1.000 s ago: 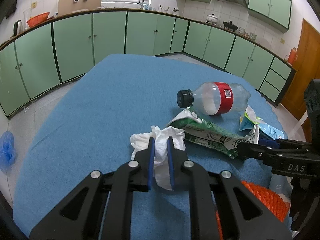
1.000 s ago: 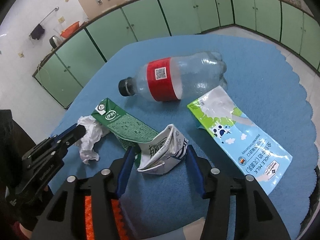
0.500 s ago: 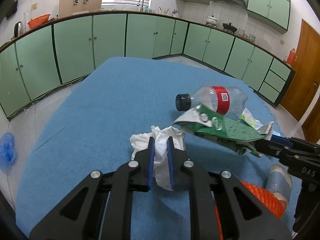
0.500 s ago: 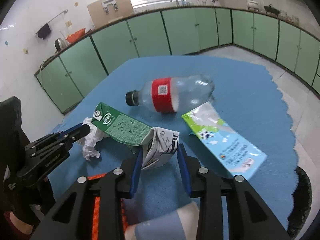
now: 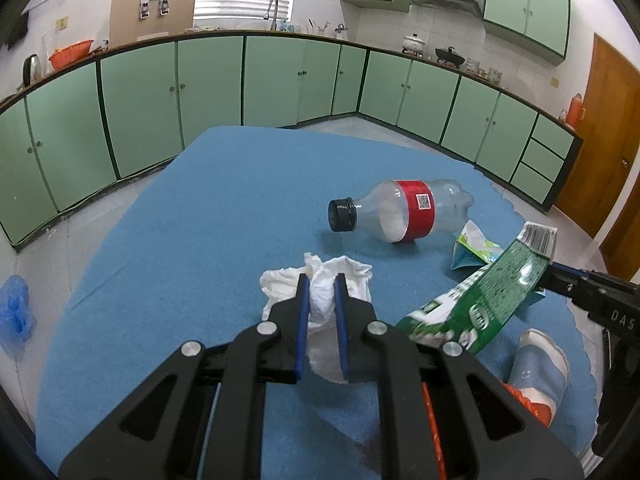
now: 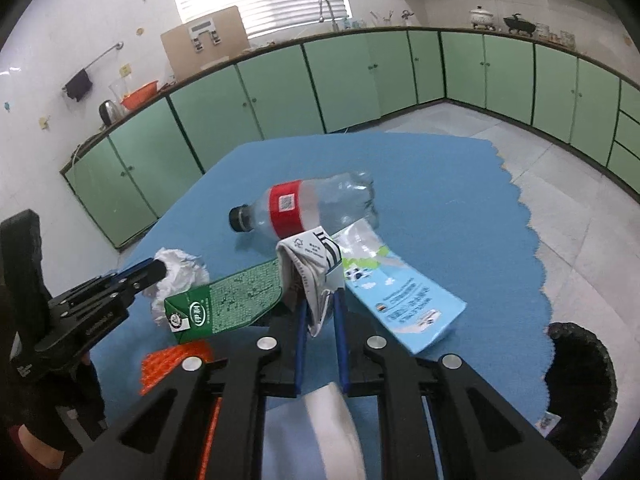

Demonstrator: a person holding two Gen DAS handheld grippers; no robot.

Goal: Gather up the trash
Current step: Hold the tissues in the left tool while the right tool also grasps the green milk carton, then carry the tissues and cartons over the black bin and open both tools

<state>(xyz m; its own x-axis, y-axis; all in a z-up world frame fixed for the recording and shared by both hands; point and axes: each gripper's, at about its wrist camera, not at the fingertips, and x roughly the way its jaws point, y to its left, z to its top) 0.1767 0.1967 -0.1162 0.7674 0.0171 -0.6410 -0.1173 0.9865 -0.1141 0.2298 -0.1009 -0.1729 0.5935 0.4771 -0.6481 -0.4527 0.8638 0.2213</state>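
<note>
Our left gripper (image 5: 321,280) is clamped on the crumpled tissue (image 5: 332,276), which rests on the blue worktop (image 5: 224,208). Our right gripper (image 6: 320,304) has just been closing and now pinches the flattened end of the green carton (image 6: 232,302); the carton hangs lifted off the worktop, its green side stretching toward the left gripper. Beyond it the clear bottle (image 6: 304,210) (red label, black cap) lies on its side. The flat blue milk pouch (image 6: 404,300) lies just right of the carton, one end touching the bottle. Near the lower edge of the right wrist view we see an orange mesh (image 6: 172,360) and a pale blue cup (image 5: 538,368), both partly hidden behind the grippers.
</note>
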